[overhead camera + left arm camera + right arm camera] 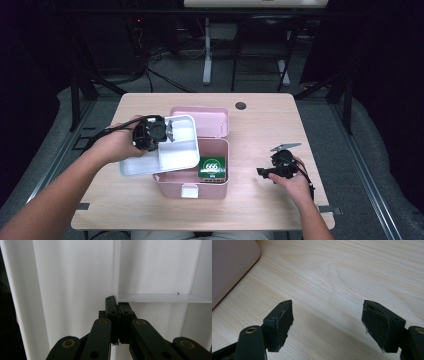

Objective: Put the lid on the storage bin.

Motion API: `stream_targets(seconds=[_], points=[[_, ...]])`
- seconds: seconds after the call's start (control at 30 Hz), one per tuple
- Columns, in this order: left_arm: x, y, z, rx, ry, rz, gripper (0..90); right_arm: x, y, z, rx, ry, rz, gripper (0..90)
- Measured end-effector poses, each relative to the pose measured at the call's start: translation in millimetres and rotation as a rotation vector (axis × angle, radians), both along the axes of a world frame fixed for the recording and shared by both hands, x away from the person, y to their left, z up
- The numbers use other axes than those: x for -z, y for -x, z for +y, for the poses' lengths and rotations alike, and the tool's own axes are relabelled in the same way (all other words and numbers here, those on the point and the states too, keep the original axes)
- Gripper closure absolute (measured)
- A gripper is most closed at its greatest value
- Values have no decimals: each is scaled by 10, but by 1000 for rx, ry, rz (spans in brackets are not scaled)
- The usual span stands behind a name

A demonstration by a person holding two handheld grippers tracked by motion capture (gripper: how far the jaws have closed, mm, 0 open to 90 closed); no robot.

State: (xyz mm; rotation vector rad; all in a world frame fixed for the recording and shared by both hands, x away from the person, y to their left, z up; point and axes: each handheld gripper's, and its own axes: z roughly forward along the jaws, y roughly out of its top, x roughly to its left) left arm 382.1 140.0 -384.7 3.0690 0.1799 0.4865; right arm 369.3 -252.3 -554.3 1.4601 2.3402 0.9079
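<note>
My left gripper (167, 131) is shut on a white divided tray (177, 150) and holds it tilted over the left part of an open pink box (192, 187). In the left gripper view the jaws (117, 305) pinch the tray's thin inner divider, and the white tray (75, 277) spreads behind them. A green packet (212, 167) lies inside the box at the right. My right gripper (262, 172) rests low over the table to the right of the box. It is open (328, 315), with bare wood between its pads.
The box's pink lid (210, 120) lies flipped back behind it. A corner of the pink box (229, 262) shows at the upper left of the right gripper view. The wooden table (260, 130) has a dark round grommet (241, 106) near its far edge.
</note>
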Motion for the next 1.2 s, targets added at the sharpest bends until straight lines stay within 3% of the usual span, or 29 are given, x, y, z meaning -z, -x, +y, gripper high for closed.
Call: stream_targets(seconds=[0.87,0.97,1.2], points=[[55,-7,-640,124,16,55,892,2,1,-23,0,-8,1,248],[77,-11,-680,130,37,74,892,2,1,-27,0,-8,2,249],[151,-12,-731,145,26,99,892,5,1,-23,-2,-8,3,249]])
